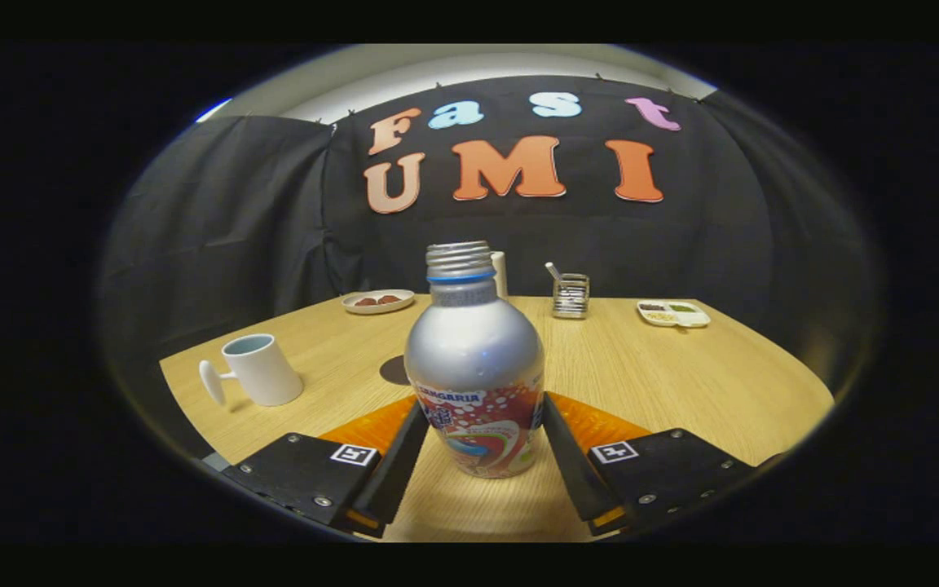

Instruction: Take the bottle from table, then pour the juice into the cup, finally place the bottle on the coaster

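My gripper [482, 424] is closed around the lower body of the silver juice bottle [474, 359], one finger pressing on each side of its printed label; the bottle stands upright between them, cap off, threaded neck at twelve o'clock. I cannot tell whether its base touches the wooden worktop [641, 375]. At ten o'clock stands the white cup [261, 368], its handle turned away from the bottle. A dark round coaster [394, 370] lies just behind the bottle. Farther off: a plate of reddish food [377, 301] at eleven, a small metal holder [570, 295] and a divided white tray [673, 313] toward one o'clock.
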Motion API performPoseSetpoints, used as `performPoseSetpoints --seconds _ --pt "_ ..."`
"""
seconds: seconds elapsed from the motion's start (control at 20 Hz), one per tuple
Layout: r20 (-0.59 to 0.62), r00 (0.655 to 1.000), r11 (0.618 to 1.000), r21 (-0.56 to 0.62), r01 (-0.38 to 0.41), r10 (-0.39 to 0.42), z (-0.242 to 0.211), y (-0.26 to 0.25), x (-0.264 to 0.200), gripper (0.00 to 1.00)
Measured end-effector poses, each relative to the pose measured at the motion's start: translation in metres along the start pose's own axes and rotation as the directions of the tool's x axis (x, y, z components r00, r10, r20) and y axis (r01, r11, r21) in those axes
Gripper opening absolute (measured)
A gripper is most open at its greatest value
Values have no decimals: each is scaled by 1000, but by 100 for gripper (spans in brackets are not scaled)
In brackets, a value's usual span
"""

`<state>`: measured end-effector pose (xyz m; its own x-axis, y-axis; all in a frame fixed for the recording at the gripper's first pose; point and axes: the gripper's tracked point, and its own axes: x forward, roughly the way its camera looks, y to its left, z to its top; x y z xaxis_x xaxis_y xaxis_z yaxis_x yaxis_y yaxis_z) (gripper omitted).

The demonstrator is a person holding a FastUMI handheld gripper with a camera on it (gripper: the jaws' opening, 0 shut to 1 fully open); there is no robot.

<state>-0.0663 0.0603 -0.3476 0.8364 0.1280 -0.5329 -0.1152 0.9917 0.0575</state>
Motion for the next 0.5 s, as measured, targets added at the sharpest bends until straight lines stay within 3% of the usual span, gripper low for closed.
performPoseSetpoints --seconds 0.5 --pt "65 997 963 -266 49 -33 39 38 23 79"
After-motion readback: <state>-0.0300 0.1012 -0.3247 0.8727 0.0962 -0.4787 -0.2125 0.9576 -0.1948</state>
